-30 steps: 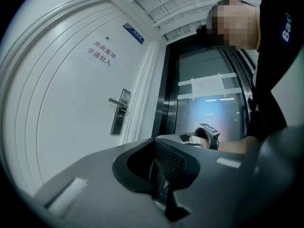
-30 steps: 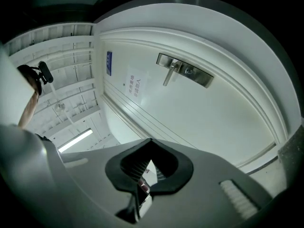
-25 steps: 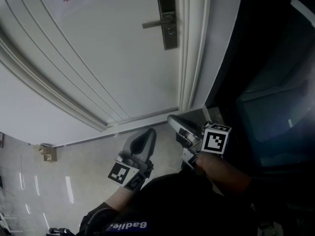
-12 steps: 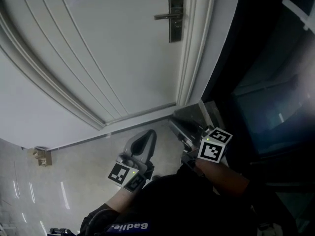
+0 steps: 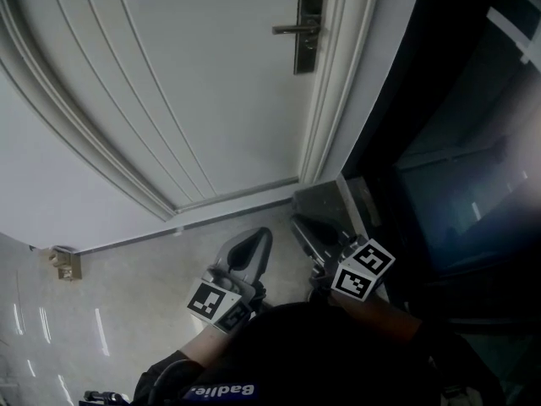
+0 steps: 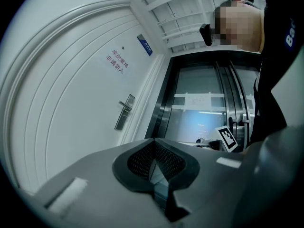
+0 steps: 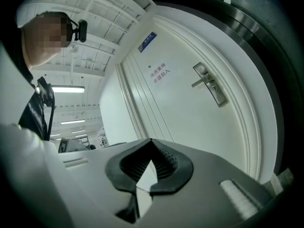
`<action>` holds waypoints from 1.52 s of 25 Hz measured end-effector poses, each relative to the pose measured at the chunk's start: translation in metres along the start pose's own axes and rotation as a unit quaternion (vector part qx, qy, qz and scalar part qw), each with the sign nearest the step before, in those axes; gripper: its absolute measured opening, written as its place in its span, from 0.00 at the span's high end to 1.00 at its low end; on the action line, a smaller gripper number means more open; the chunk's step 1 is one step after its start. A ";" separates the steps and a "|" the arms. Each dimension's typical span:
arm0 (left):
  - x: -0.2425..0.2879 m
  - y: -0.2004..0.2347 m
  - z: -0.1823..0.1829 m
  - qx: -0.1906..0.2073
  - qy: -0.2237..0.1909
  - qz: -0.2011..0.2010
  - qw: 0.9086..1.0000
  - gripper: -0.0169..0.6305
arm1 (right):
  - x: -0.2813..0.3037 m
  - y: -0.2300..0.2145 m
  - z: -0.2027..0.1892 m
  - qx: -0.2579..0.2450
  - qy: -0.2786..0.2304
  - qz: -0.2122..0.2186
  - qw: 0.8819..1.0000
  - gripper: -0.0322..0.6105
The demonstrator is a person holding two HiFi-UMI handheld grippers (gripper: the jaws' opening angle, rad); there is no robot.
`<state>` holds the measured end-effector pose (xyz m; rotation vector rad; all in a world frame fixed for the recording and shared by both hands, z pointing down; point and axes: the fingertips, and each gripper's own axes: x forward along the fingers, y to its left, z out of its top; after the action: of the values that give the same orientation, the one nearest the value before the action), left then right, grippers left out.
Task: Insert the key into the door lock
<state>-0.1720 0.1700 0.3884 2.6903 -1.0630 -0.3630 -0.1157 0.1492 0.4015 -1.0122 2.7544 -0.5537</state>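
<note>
A steel lock plate (image 5: 310, 28) with a lever handle (image 5: 294, 30) sits on the white door (image 5: 194, 91), far ahead of both grippers. It also shows in the left gripper view (image 6: 124, 112) and the right gripper view (image 7: 210, 84). My left gripper (image 5: 260, 235) is held low over the floor, its jaws closed together (image 6: 153, 140) with nothing seen between them. My right gripper (image 5: 297, 222) is beside it, nearer the door frame, jaws closed (image 7: 151, 140) and empty as far as shown. No key shows in any view.
A dark glass-fronted opening (image 5: 473, 142) lies right of the door frame (image 5: 338, 83). A grey metal box (image 5: 334, 200) stands at the frame's foot. A small fitting (image 5: 63, 262) sits on the tiled floor at left. The door carries a red-lettered notice (image 7: 157, 73) and a blue plaque (image 7: 148, 41).
The head view has shifted, so the lock now lies further right. My right gripper has rolled and its marker cube has dropped lower. The left gripper sits slightly lower in the picture.
</note>
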 end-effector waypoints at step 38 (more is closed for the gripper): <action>0.035 -0.067 -0.012 0.040 0.021 0.028 0.999 0.94 | -0.052 0.006 0.002 -0.141 0.010 0.065 0.988 0.95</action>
<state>-0.1007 0.1949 0.3751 2.7192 -1.1613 -0.2584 -0.0792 0.1872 0.3985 -0.8716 2.9471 -0.1589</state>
